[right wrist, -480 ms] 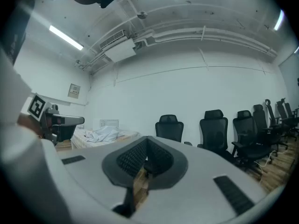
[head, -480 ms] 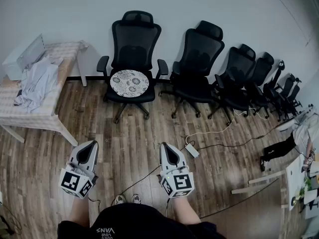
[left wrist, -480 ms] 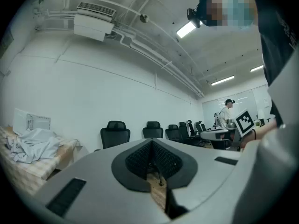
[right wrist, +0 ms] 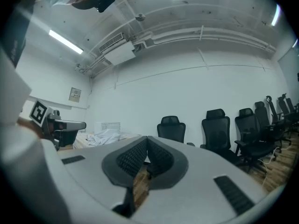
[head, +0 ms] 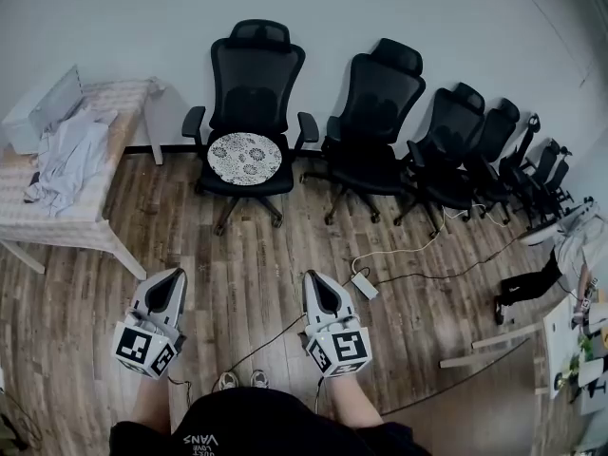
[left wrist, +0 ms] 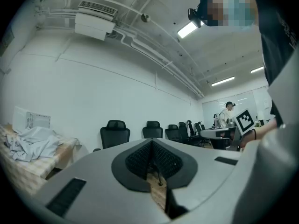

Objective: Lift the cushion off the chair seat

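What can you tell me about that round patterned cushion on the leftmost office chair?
The cushion is a round, flat pad, pale with dark flower-like medallions, and it looks like fabric. It lies flat on the seat of the black mesh chair at the left end of the row, between the armrests. It covers most of the seat and leaves a dark border at the front. Only the seat touches it.

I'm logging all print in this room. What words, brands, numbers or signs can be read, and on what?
"VANS", upside down, on the person's black shirt; the smaller print beside it is too small to read.
On the wall sign: too small to read.
On the sheet on the white box: too blurred to read.
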{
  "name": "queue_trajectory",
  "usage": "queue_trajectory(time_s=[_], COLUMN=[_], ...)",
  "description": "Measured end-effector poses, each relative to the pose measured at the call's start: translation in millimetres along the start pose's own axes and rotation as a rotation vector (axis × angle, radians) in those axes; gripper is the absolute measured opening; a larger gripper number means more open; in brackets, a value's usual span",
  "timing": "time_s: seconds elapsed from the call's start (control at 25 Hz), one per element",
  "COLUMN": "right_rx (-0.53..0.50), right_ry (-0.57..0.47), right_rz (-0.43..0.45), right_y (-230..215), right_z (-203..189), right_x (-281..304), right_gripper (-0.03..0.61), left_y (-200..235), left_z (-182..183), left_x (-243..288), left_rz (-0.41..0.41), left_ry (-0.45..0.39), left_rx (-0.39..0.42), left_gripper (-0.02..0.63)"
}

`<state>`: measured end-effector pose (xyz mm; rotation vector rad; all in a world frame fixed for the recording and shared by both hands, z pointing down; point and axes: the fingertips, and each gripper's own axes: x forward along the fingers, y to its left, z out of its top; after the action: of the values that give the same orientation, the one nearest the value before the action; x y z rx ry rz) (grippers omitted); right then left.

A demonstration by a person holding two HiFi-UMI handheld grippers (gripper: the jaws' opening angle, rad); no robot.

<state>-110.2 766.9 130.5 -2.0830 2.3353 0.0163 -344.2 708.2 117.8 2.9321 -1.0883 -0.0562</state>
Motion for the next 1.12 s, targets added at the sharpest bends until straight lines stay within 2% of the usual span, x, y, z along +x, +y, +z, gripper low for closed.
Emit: queue_trajectory(time_s=[0.44,1.12], right_rx=[-0.024,-0.020], right_ry=[0.004,0.018], right_rz=[-0.010,-0.047], right_y=[6,30], right_z=[3,-6], right_x=[5,21], right_gripper=[0.017,0.017], left_y=[5,37], left_z=[-1,-9], left_x=[1,0], left_rz=[-0.017,-0.062], left_ry=[-0.001,0.015], left_rx=[-0.013,-0.025], left_gripper=[0.009,0.009])
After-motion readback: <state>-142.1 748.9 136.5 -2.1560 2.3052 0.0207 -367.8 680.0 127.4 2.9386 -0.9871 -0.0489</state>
